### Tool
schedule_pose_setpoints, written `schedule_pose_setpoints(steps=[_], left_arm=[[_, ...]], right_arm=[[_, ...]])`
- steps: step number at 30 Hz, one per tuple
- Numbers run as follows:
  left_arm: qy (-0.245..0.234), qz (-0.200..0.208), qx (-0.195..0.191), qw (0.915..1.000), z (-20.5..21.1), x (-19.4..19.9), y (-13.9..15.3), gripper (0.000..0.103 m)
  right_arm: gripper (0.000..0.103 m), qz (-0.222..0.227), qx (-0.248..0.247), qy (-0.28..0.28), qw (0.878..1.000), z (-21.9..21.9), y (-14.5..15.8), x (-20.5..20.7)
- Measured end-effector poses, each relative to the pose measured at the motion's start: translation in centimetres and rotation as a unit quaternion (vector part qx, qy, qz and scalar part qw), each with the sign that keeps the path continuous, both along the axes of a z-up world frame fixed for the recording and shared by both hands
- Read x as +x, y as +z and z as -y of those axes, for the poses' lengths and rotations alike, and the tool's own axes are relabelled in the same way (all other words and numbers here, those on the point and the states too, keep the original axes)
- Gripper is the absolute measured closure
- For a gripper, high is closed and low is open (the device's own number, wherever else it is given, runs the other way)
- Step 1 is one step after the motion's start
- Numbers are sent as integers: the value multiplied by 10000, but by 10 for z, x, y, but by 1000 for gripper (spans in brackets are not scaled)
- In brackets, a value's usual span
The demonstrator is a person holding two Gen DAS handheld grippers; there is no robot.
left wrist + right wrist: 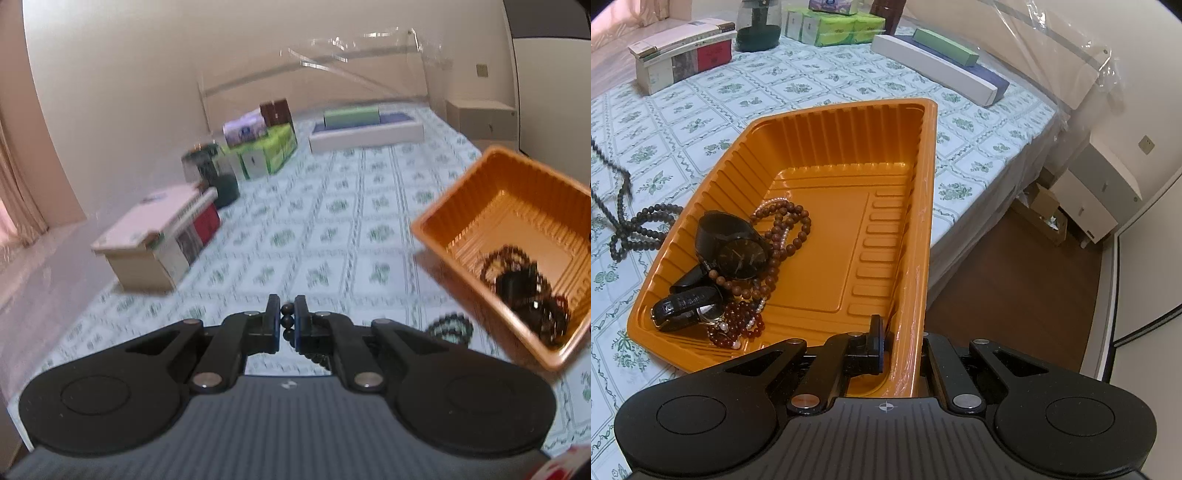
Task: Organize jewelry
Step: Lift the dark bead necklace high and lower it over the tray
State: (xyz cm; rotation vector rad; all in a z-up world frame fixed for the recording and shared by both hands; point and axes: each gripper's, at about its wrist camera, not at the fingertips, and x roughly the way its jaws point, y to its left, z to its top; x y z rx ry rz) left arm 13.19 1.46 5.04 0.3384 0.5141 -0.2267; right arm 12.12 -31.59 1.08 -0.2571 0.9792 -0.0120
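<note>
While the left claw [287,315] pinches dark beads [287,320], the right claw [903,345] clamps the orange tray [925,206] over floral cloth [798,88]

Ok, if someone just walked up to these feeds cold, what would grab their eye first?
Probably the orange tray, tilted up off the flowered bedspread with the right gripper clamped on its near rim, and watches and bead bracelets heaped in its lower corner. Next, the dark bead string pinched in the left gripper's jaws, hanging below them.
</note>
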Motion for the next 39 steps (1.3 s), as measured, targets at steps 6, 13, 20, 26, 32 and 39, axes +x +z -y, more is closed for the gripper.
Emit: schedule_pose_setpoints(steps=[6, 13, 20, 26, 32, 39], left_arm=[[-128, 344, 26, 9993, 0, 7, 34, 97], [-304, 687, 46, 9972, 1, 13, 72, 97], [-491, 1108, 80, 9926, 5, 20, 116, 97], [-739, 1401, 126, 9873, 16, 26, 150, 97], [-971, 1605, 229, 9820, 26, 32, 182, 97], [-1134, 1765, 343, 9772, 38, 43, 209, 97]], right_arm=[[99, 8, -3, 2, 10000, 1, 1, -1], [99, 13, -2, 6, 10000, 0, 1, 0], [99, 32, -19, 26, 10000, 0, 5, 1], [99, 54, -28, 43, 10000, -1, 6, 1], [99, 73, -38, 57, 9999, -1, 7, 2], [99, 85, -43, 68, 9999, -1, 7, 1]])
